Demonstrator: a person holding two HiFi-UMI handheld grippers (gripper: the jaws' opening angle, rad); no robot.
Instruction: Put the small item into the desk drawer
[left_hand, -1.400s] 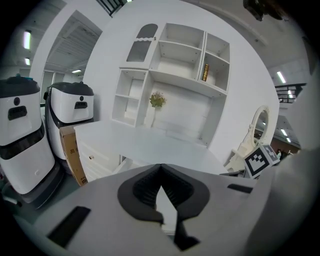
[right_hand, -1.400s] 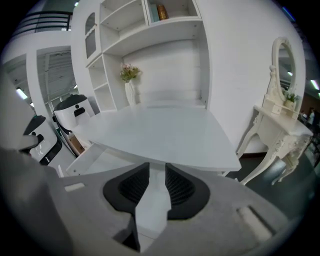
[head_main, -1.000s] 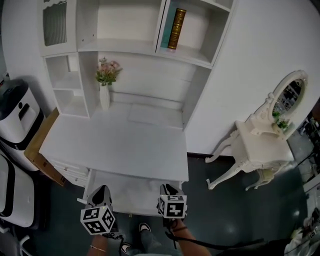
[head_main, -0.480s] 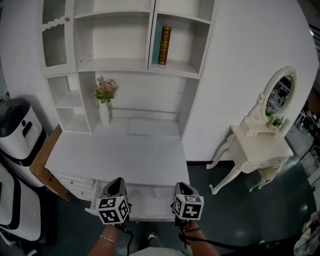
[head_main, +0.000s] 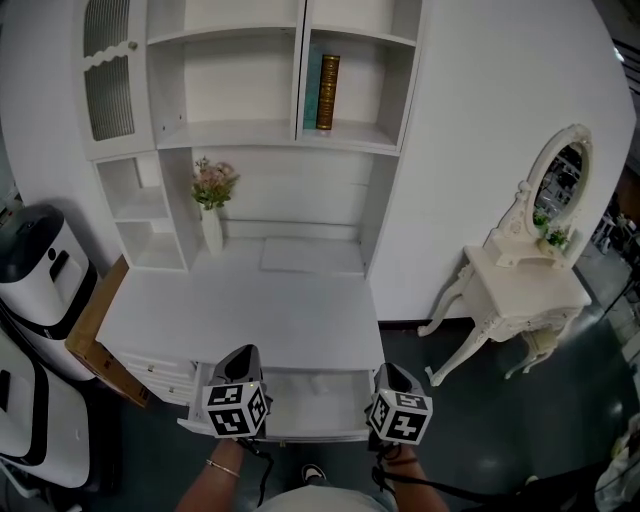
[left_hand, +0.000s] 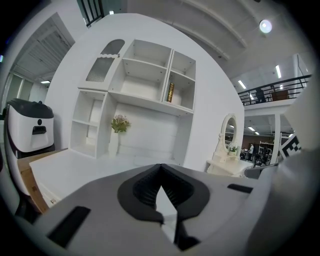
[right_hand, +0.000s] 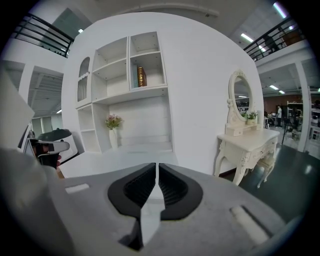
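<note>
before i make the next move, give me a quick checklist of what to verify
1. drawer pulled out: ok.
2. small item located: cannot tell, none stands out on the desk.
3. left claw empty: ok, jaws together on nothing.
4. right claw empty: ok, jaws have just been closing, almost together, nothing between.
5. vase clear of the drawer: ok, at the desk's back.

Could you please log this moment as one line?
drawer open | left gripper shut, empty | right gripper jaws just closing, empty

Grey right tool (right_hand: 156, 167), black pads (right_hand: 137, 189), marker cube (head_main: 400, 418)
</note>
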